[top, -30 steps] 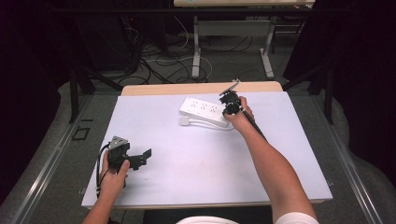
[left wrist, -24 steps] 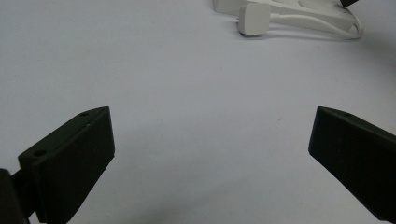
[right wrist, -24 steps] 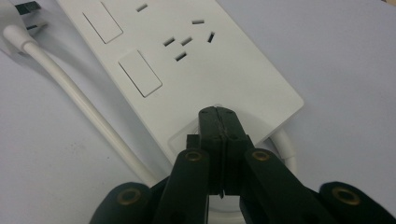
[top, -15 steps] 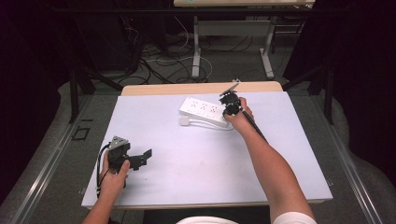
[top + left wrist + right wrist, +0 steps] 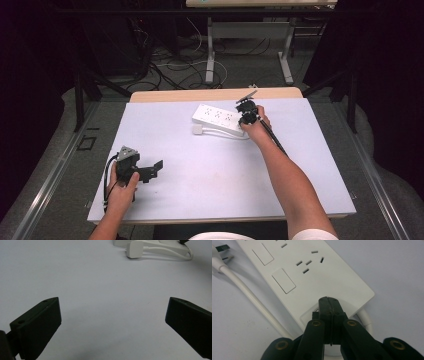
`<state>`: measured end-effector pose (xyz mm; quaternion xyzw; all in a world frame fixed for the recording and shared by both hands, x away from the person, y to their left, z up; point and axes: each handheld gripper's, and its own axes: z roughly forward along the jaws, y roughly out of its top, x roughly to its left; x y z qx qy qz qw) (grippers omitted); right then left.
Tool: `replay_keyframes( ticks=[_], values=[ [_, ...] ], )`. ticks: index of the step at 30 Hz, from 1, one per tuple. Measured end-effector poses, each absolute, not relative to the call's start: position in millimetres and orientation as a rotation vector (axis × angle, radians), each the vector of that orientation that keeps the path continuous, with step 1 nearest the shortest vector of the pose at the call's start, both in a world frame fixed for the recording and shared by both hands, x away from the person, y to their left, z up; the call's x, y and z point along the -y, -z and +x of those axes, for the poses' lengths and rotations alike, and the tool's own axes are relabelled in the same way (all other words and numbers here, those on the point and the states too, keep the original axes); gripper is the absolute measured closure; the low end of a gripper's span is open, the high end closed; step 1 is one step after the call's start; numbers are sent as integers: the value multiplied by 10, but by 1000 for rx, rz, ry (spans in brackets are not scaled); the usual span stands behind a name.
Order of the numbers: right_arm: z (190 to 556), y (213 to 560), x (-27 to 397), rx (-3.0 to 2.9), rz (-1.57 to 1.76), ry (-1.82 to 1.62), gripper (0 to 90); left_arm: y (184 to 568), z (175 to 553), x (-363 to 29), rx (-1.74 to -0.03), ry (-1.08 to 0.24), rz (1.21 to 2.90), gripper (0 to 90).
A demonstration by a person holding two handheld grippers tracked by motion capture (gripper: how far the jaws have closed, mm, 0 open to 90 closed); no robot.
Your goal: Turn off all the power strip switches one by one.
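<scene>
White plastic power strip point(image 5: 218, 119) lies upper centre of frame on the bench point(image 5: 215, 180). Right gripper point(image 5: 329, 305) is clenched, tips pressing its end w/ nothing between. Left gripper point(image 5: 112, 322) is released, jaws wide. Strip's prob light, stiff, slick; grab across the narrow body.

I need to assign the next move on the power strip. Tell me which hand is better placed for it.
Right. The right gripper, jaws shut, sits at the end of the white plastic power strip, apparently pressing its switch. The left gripper rests open on the white table at the near left, far from the strip.
</scene>
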<state>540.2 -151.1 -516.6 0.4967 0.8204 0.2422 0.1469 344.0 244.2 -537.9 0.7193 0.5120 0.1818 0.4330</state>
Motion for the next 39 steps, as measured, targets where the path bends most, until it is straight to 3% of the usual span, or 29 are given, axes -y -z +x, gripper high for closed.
replay_keyframes(
  ticks=[24, 39],
  values=[
    [5504, 4995, 1377, -2356, 1414, -760, 900, 5403, 3437, -2464, -1289, -449, 1784, 5],
    [5570, 4969, 1027, -2391, 1368, -765, 900, 5386, 3382, -2526, -1302, -442, 1778, 5]
  ],
)
